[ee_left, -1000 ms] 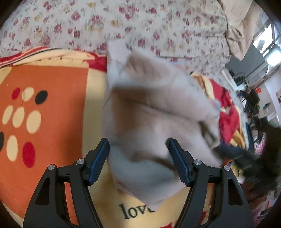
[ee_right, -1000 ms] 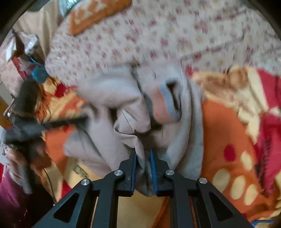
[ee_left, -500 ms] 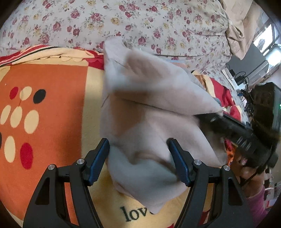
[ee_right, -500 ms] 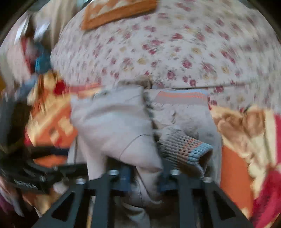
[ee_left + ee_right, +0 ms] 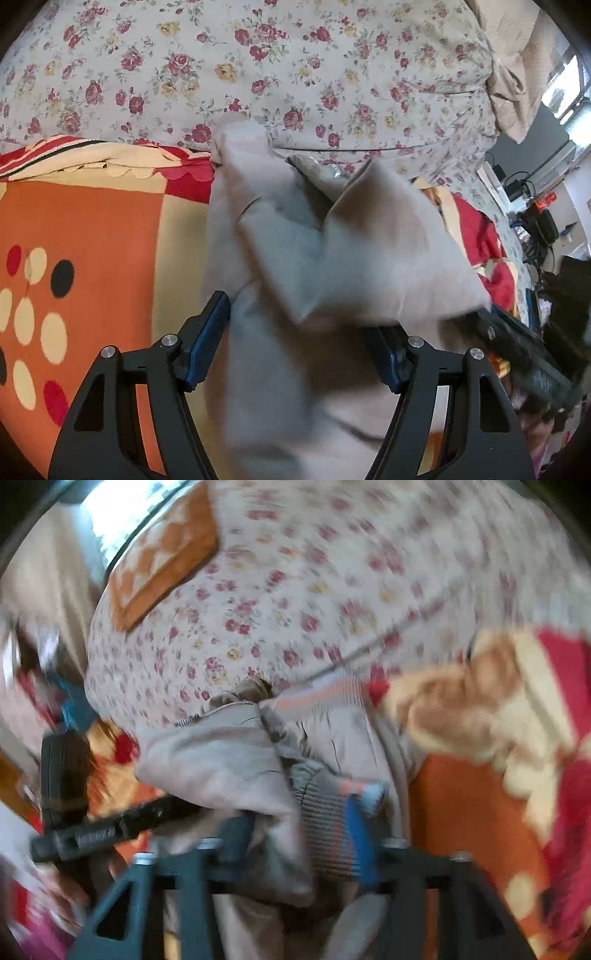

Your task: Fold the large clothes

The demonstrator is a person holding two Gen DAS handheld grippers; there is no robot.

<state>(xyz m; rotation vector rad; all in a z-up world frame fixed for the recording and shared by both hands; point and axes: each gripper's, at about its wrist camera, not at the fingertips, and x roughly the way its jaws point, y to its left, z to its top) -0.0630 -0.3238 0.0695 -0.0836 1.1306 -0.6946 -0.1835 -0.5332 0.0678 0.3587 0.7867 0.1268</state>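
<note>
As I looked along my left gripper (image 5: 297, 343), its fingers stood apart over the grey garment (image 5: 332, 258), which lay bunched on the orange patterned bedspread (image 5: 92, 240) just in front of the floral quilt (image 5: 295, 55); cloth passed between the two fingers, yet I could not see either pad pressing on it, so I judged that hand to be holding nothing; the right gripper (image 5: 303, 842) was opening, its fingers parting with the folded grey cloth and a striped ribbed cuff (image 5: 328, 827) between them, and from the blurred view I judged the grip on that fold to be let go rather than kept; in the left view the right gripper's dark body showed at the garment's far edge, beside the flap it had brought over; as for progress, I judged the job roughly midway: both sides of the garment lay turned in toward the middle, one flap lapping the other, and the striped hem (image 5: 325, 698) sat at the end nearest the quilt; the bundle was lumpy, its edges were not squared, and it looked long enough to need at least one more fold across; smoothing and that last fold remained.
</note>
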